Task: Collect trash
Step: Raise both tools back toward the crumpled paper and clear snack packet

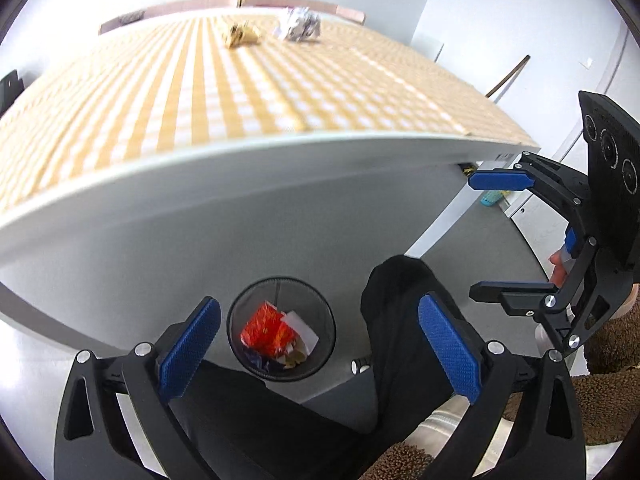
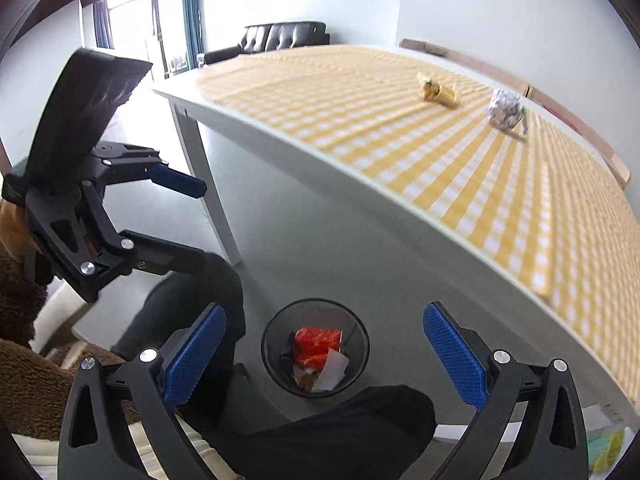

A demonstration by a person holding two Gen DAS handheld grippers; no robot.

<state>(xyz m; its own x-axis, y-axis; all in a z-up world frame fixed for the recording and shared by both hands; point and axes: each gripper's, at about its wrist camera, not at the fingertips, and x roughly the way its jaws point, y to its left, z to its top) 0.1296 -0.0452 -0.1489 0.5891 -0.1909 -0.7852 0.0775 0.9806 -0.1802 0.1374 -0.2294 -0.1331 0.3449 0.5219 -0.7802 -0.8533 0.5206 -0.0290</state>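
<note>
Both grippers, left [image 1: 320,344] and right [image 2: 324,356], fingers spread wide, empty, above bin [image 2: 272,336]; two wrappers on table [image 2: 400,208].

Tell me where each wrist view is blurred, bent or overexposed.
Left wrist view: the yellow checked tablecloth is motion-smeared, fisheye bows the white table edge, and the black mesh bin stays fairly sharp. Right wrist view: the cloth smears near the edge, the crumpled gold wrapper is soft, and the window is blown out.

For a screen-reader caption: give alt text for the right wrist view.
The open right gripper hangs above a mesh wastebasket holding red wrappers. A gold wrapper and foil ball lie on the checked table.
</note>
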